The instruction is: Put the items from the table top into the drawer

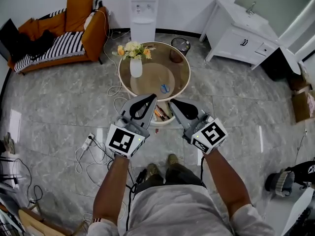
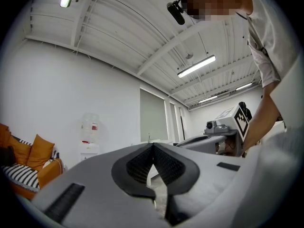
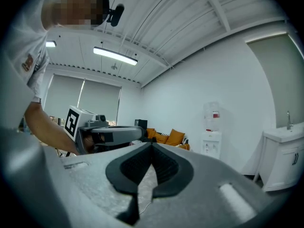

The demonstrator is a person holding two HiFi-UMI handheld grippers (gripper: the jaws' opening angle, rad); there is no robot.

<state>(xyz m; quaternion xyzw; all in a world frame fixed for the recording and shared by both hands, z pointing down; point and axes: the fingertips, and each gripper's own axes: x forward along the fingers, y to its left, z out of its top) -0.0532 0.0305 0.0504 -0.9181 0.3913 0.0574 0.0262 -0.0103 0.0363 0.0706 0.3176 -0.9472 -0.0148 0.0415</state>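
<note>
Left tool [image 1: 149,100] and right tool [image 1: 173,103], both closed on nothing, face the counter [image 1: 152,77], whose blue item [image 1: 165,88] lies just beyond, between their tips.

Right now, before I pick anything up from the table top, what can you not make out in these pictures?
Drawer contents: head view, left tongs and right tongs cover most of it.
Blue item on the table: head view, too small to name.
Table and drawer: outside both gripper views; the shut tongs fill their lower part.
</note>
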